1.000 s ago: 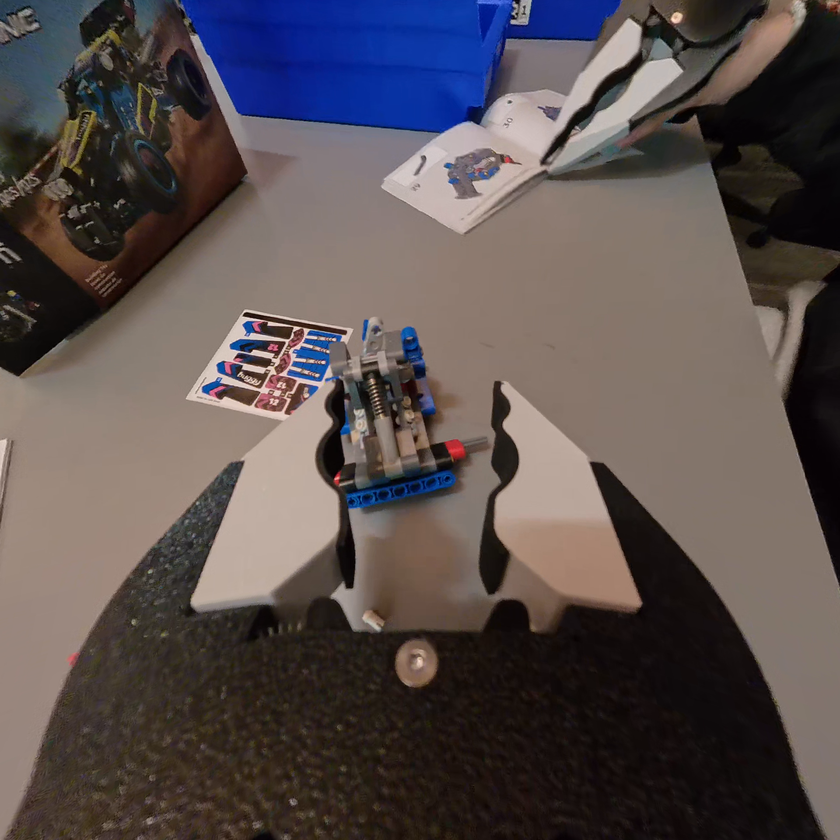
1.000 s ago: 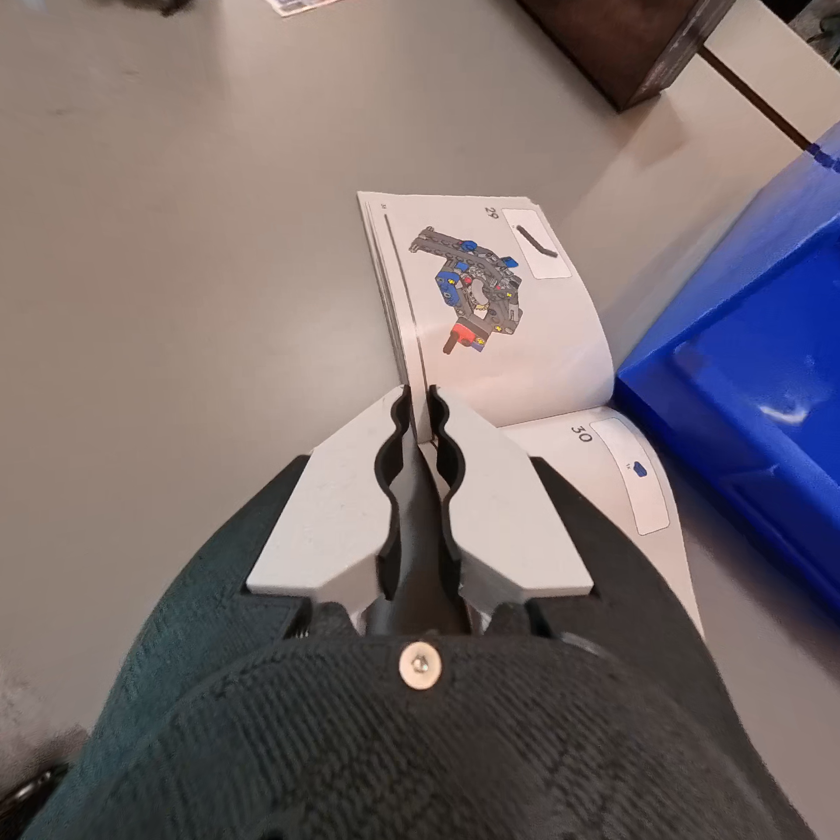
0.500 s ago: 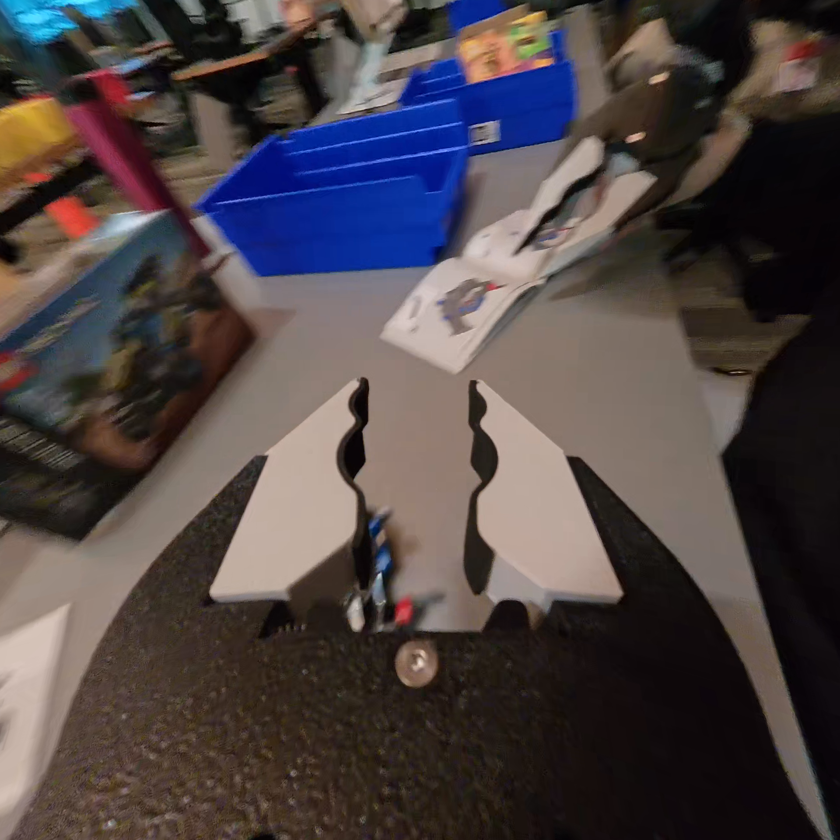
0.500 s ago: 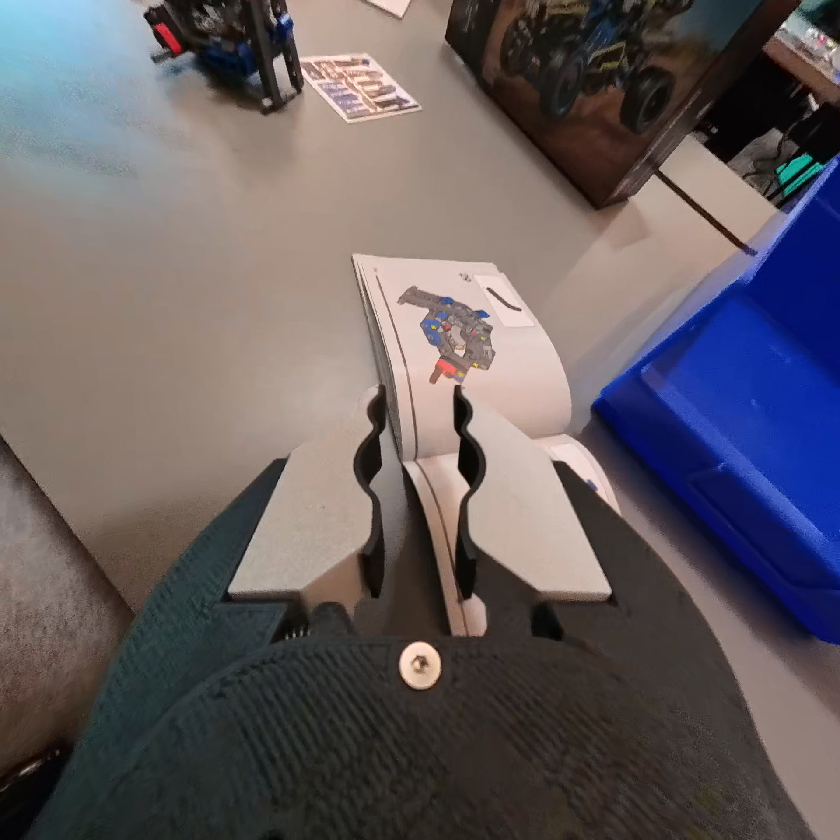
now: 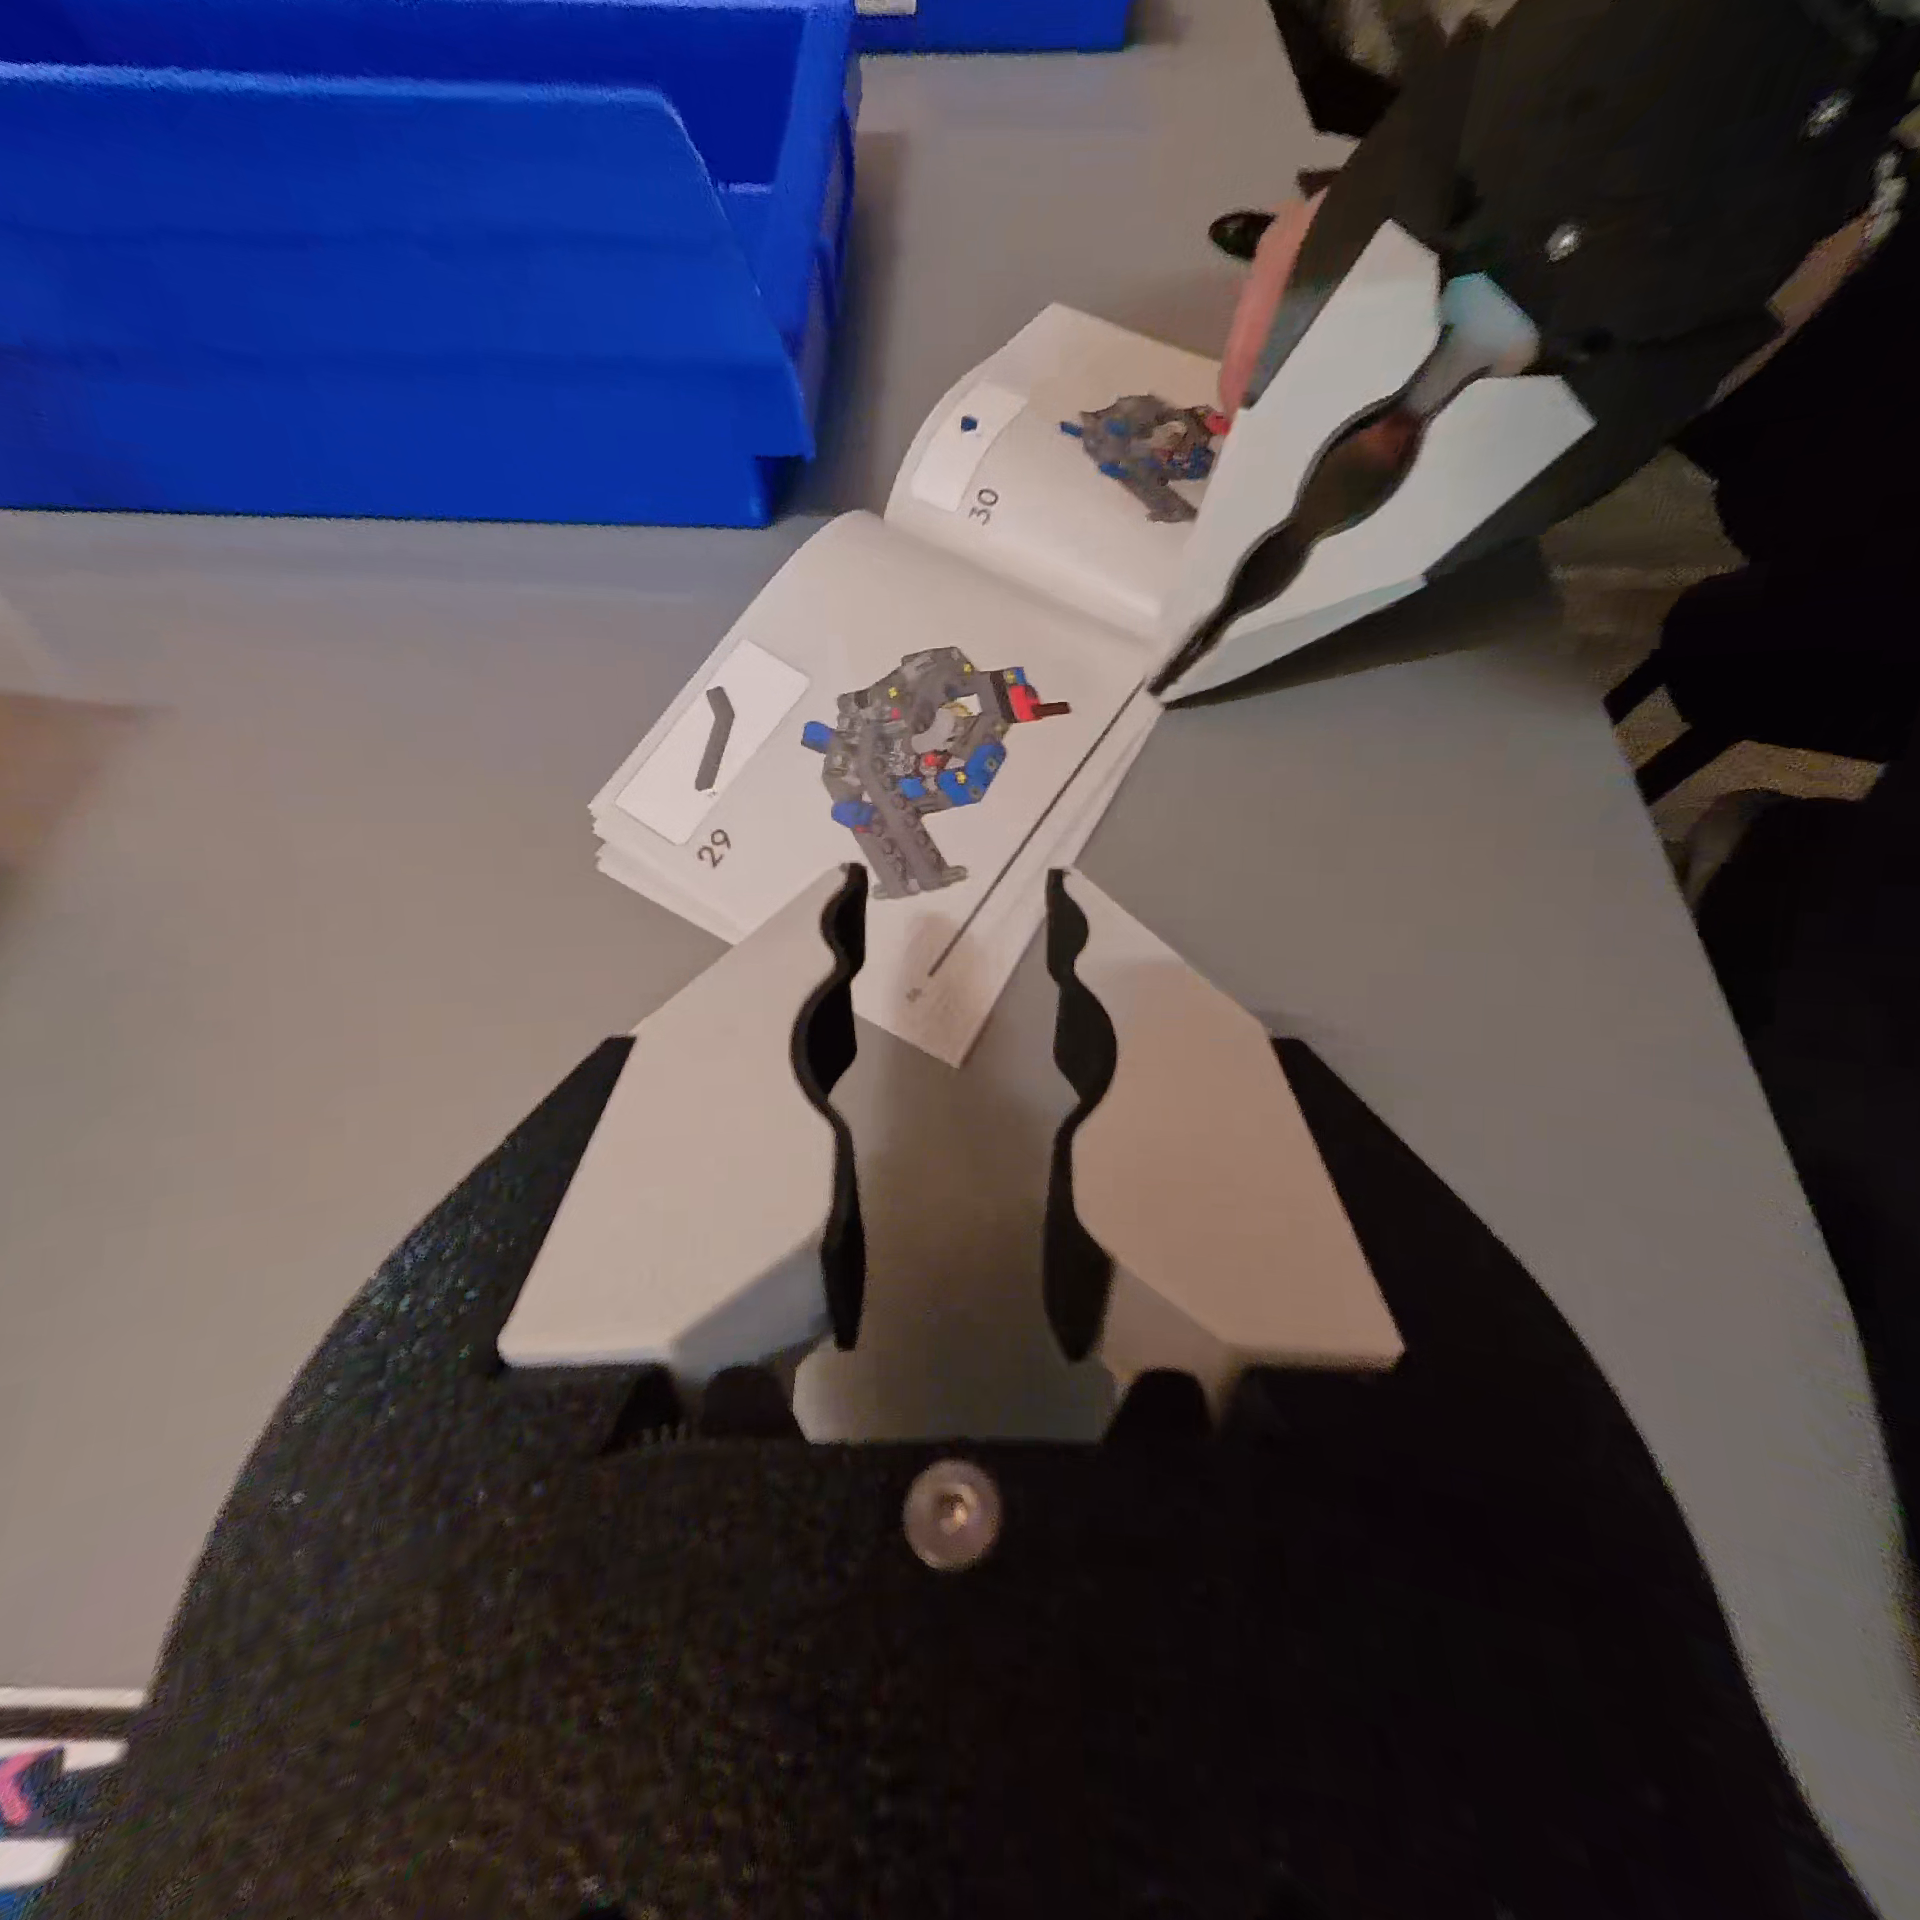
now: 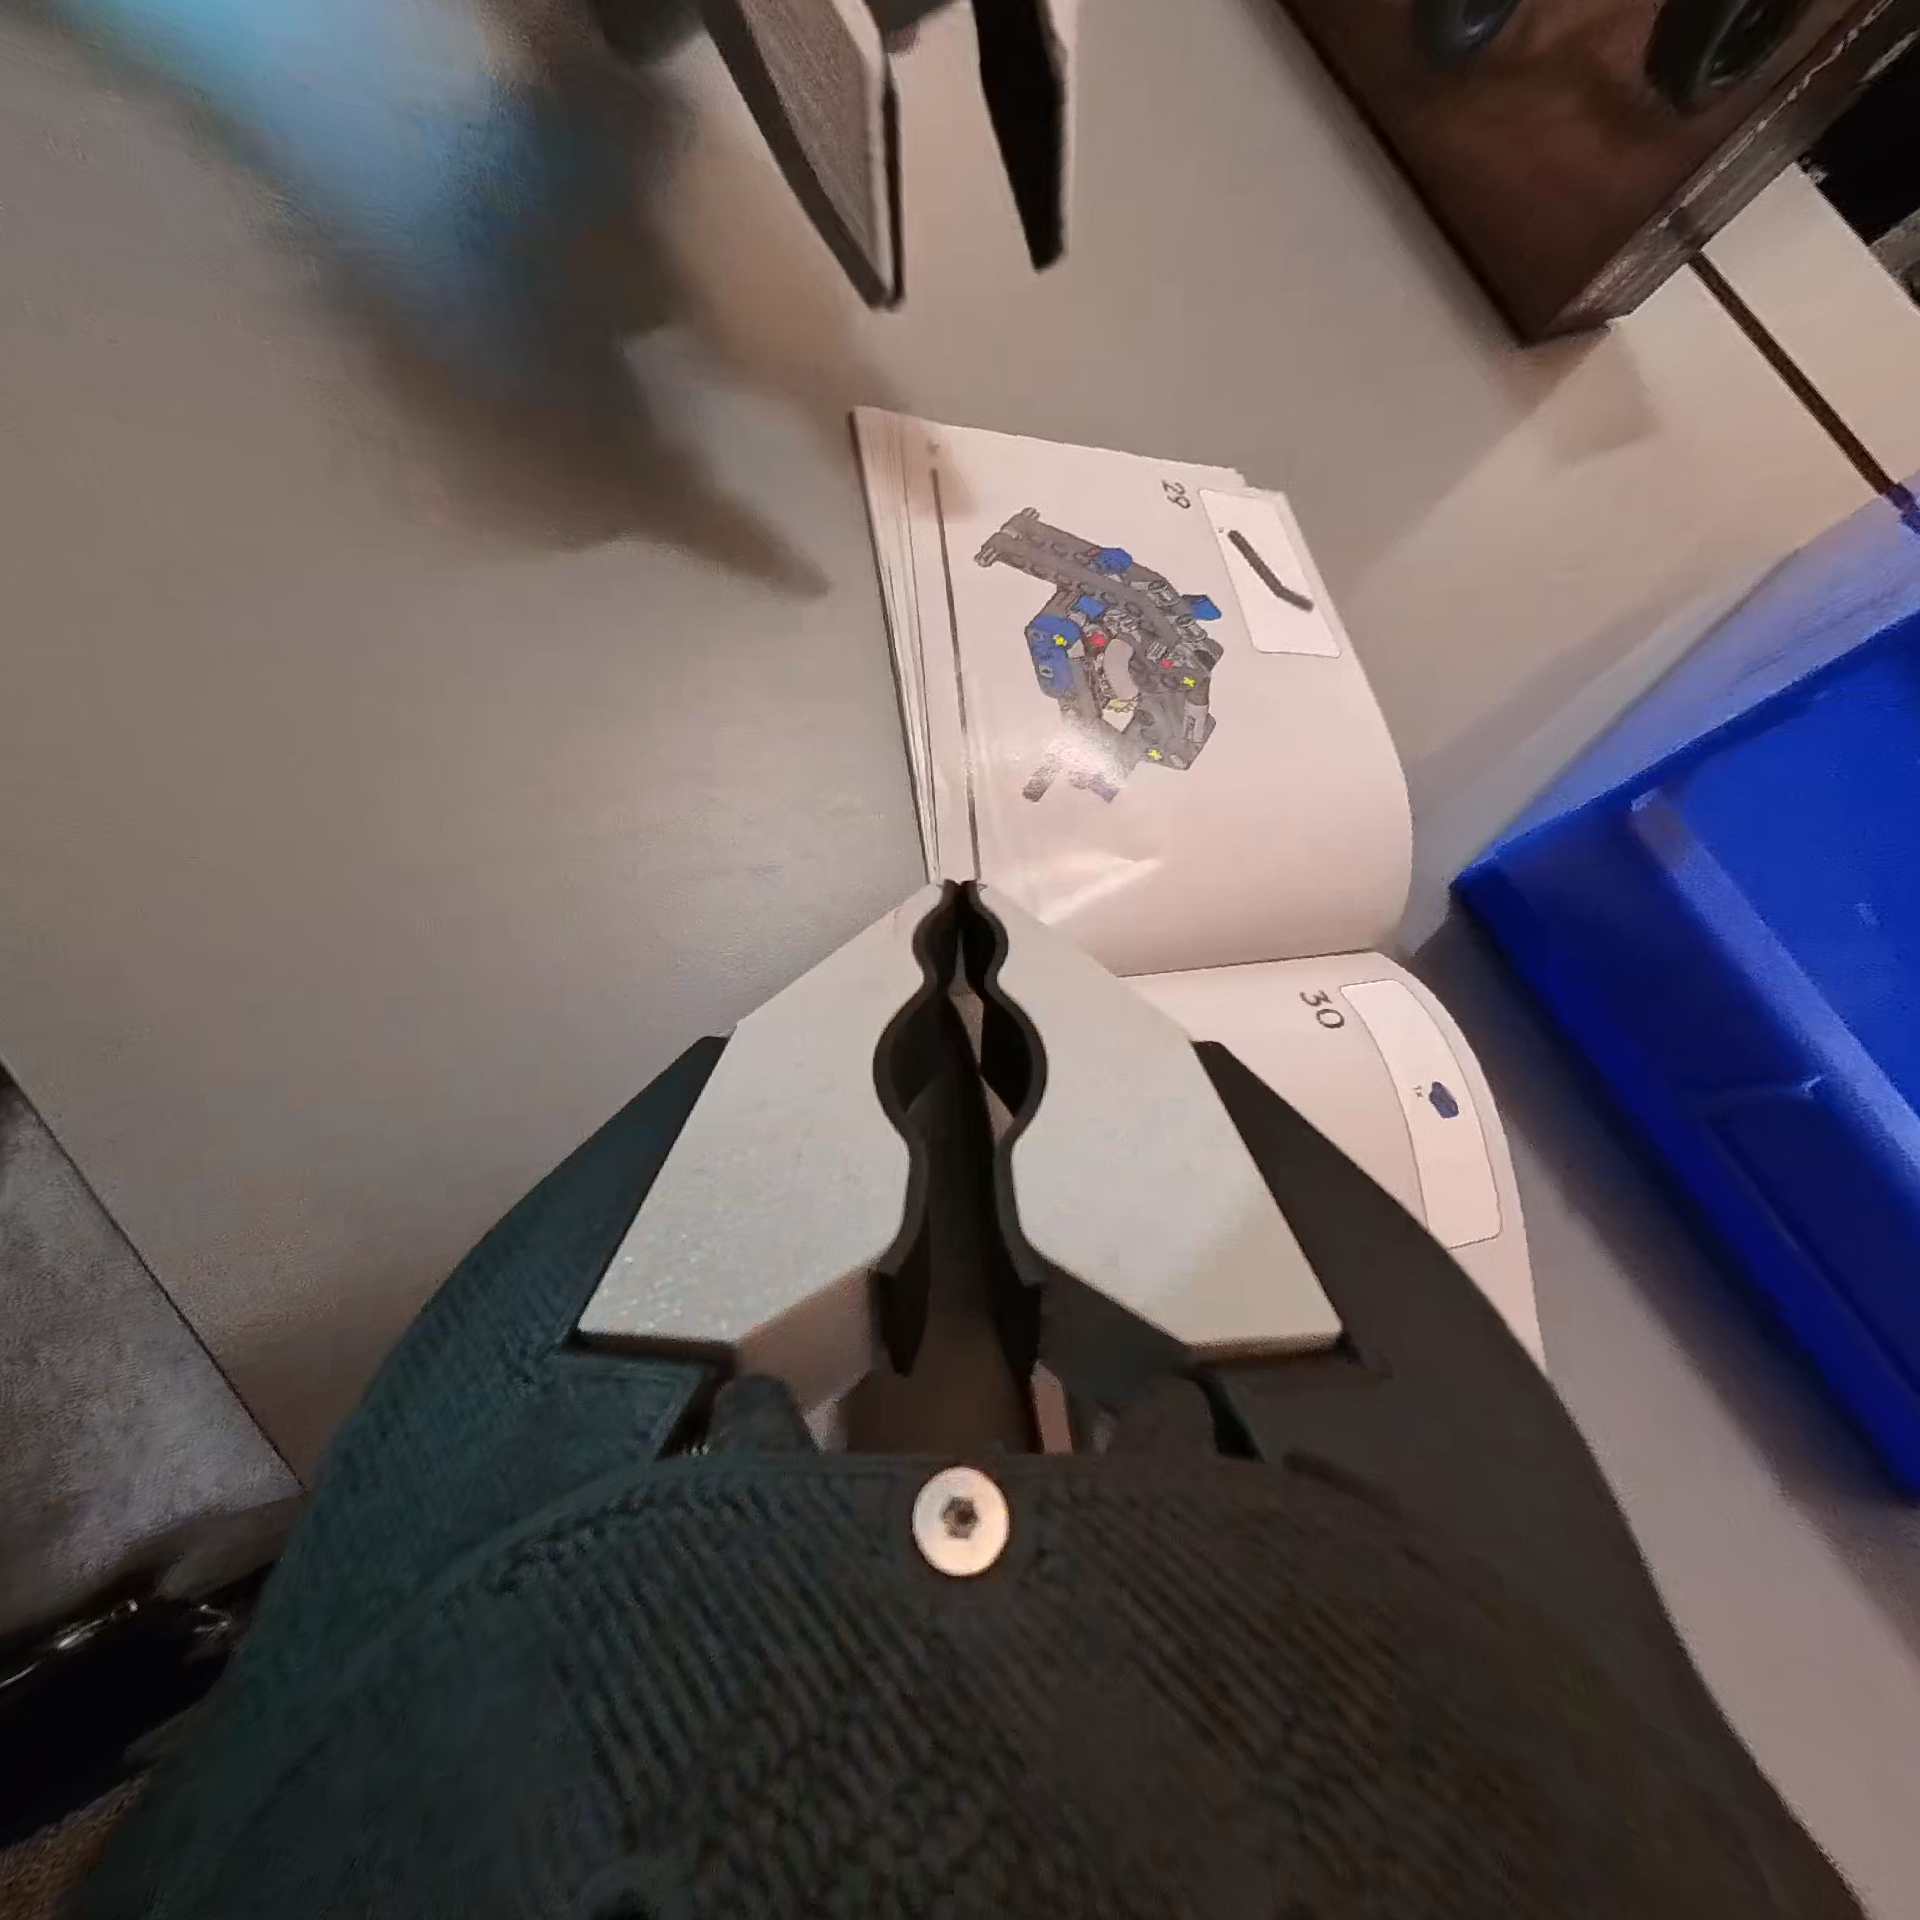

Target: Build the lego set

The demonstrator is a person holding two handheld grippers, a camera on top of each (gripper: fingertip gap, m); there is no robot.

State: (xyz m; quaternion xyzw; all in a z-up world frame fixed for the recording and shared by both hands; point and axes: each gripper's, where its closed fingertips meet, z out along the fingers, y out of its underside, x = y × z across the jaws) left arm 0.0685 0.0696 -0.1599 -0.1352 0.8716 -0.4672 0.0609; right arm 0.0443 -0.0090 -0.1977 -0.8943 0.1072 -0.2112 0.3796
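Both claws at the booklet now, model left behind

We've swung our left gripper (image 5: pixel 951 914) away from the half-built model, which a second ago sat right between its fingers and is now out of both views; the fingers stand well apart and empty, hovering over the near corner of the instruction booklet (image 5: pixel 831 748). The grey table (image 5: pixel 312 831) carries that open booklet, with the blue bin (image 5: pixel 416 260) just beyond it. Our right gripper (image 6: pixel 961 896) has gone from slightly parted half a second ago to pressed together at the booklet's spine edge, seemingly pinching a page, though we can't tell for sure. We reckon we're turning pages, so building is paused until the next step is read.
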